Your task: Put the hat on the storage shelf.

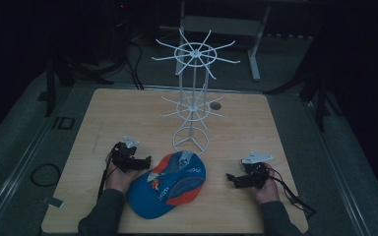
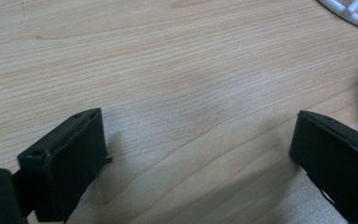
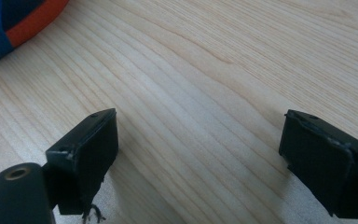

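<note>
We only get the cap (image 3: 9, 23) as a corner cut by the right gripper view's edge; rack base (image 2: 354, 11) likewise clipped in the left gripper view; cap lettering too small to read

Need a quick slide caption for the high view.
Open left gripper and right gripper flank a blue-and-orange cap before a white wire rack.

A dim lab or test room set up for recording: a lone pale wooden tabletop (image 1: 128, 113) stands on grey carpet (image 1: 15, 147) with black stand legs (image 1: 54, 83) at its corners and cables (image 1: 133, 59) trailing across the floor (one coils at the left); a metal-framed desk (image 1: 221, 24) stands behind in the dark
</note>
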Motion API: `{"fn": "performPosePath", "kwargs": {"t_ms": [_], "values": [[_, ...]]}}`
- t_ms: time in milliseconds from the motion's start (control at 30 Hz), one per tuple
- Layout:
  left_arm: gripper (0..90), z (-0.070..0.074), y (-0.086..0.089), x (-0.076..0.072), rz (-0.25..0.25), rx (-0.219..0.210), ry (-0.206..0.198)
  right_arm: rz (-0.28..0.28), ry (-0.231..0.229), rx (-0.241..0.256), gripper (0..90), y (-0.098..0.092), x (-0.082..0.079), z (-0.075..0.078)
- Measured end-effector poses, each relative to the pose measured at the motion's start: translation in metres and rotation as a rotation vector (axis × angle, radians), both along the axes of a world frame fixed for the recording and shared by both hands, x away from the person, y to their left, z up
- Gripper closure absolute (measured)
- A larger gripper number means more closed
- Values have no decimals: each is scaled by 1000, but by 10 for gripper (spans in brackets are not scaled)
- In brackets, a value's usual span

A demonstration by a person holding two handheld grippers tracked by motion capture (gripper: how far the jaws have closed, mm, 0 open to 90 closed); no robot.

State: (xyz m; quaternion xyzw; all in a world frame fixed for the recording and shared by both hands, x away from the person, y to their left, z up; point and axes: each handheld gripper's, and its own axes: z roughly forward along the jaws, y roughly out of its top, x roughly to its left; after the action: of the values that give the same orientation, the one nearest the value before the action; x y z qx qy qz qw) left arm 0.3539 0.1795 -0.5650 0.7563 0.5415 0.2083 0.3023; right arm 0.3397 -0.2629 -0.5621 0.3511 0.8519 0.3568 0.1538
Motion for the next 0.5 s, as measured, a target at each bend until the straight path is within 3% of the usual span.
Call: {"fn": "performPosePath", "kwargs": {"t_ms": [100,200,367,500], "values": [[246,5,6,-2,43,0,-2,-1,0,0,115,0,0,0],[350,5,10,-2,59,-7,-11,-2,1,1,115,0,0,0],[434,9,14,-2,56,-21,9,-1,1,0,115,0,0,0],[487,16,12,-5,34,-37,-12,-1,1,0,116,0,0,0]]}}
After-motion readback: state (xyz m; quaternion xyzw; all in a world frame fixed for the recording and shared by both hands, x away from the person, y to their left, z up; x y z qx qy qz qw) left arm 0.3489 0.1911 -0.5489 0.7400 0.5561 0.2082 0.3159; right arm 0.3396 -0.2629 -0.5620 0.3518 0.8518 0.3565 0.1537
